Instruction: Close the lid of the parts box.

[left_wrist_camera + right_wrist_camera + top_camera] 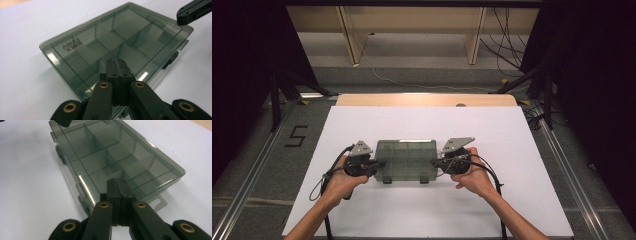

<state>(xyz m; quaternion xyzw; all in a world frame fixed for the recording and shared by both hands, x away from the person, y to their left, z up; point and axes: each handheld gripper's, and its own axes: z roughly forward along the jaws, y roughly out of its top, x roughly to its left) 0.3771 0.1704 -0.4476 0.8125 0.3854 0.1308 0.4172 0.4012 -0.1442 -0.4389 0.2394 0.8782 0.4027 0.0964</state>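
Note:
A smoky see-through compartment box (406,157) lies flat on the white sheet with its lid closed, and its two latches face the person. My left gripper (379,164) is at the box's left end, its jaws pressed together with nothing between them. The shut tips (117,65) lie over the lid's edge of the box (112,37). My right gripper (434,162) mirrors it at the right end, also shut and empty (117,185) over the box (117,152). Whether either tip touches the lid I cannot tell. Each gripper view catches the other gripper's black tip (192,11) (62,122) at the far end.
The white sheet (437,215) covers the table, with a wooden strip (427,100) along the far edge. Metal rails run down both sides. A black "5" (296,136) marks the floor at left. Stand legs and cables (507,55) sit beyond the table.

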